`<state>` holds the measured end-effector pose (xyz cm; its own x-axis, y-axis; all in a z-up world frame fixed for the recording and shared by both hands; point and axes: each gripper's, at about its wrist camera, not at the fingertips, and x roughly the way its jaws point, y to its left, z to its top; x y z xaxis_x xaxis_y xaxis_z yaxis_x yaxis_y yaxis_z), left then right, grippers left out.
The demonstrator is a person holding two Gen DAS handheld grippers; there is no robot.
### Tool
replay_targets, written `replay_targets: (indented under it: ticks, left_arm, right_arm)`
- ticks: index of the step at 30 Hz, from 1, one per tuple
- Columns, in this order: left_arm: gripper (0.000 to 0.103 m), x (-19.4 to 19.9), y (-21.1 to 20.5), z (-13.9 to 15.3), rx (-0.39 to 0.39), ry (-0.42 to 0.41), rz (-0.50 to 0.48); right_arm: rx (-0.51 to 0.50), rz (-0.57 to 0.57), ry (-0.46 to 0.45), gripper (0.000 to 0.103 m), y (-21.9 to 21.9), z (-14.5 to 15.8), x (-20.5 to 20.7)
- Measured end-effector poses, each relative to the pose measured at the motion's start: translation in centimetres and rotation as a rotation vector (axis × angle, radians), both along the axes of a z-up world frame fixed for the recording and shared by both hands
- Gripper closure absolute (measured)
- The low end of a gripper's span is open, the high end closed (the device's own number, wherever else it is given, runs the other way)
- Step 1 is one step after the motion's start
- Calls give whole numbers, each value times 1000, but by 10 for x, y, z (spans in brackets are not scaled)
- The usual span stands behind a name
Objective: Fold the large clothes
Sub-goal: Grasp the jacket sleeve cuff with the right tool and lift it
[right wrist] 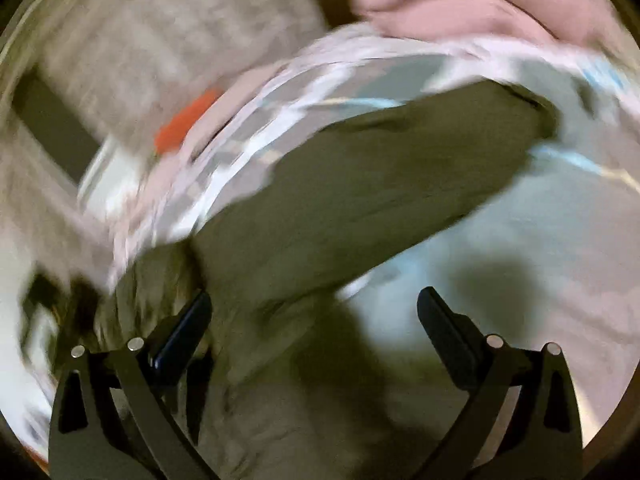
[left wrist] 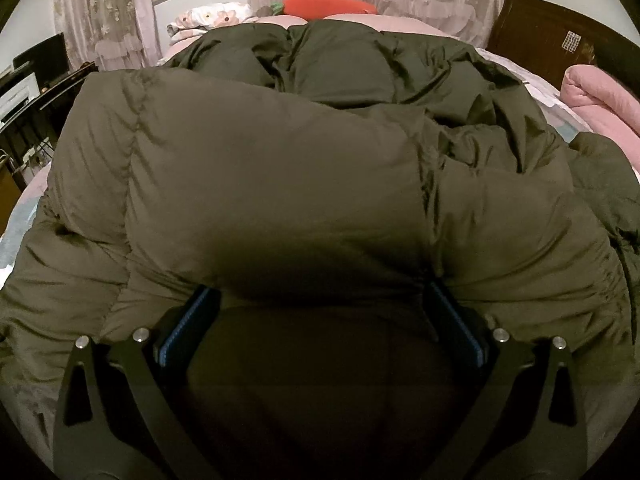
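A big olive-green puffer jacket (left wrist: 280, 168) lies spread over the bed and fills most of the left wrist view. My left gripper (left wrist: 320, 300) is pressed low against its near edge. The jaws stand wide apart and a puffy fold bulges over and between them, hiding the fingertips. The right wrist view is blurred by motion. There my right gripper (right wrist: 316, 300) is open above the bed, with the jacket's sleeve (right wrist: 380, 184) stretching away to the upper right. The left finger (right wrist: 188, 328) is over jacket fabric, and nothing is gripped.
The bed has a pale patterned sheet (right wrist: 500, 260). A pink quilt (left wrist: 600, 100) is bunched at the right by a dark wooden headboard (left wrist: 552, 44). A red carrot plush (left wrist: 328, 3) and a flowered pillow (left wrist: 212, 18) lie at the far side. Dark furniture (left wrist: 36, 92) stands left of the bed.
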<state>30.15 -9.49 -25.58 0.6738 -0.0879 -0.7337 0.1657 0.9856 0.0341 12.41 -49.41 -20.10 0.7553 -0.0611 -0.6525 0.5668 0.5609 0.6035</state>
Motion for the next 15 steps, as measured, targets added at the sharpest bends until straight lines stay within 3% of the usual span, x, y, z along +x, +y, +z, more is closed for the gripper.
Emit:
replay_targets:
  ticks: [5,10,15]
  left_arm:
    - [2,-2,-2,-4,1,-12,1]
    - [2,-1,-1,-5,-9,-16,-1]
    - [2,1,1,-5,-24,-14,-2]
  right_arm:
    - [-23,-103,37,1,-80,-26,3]
    - [61,-151,8,1,-134,-61,29]
    - [-54,-134,15,1,-147,-67,67]
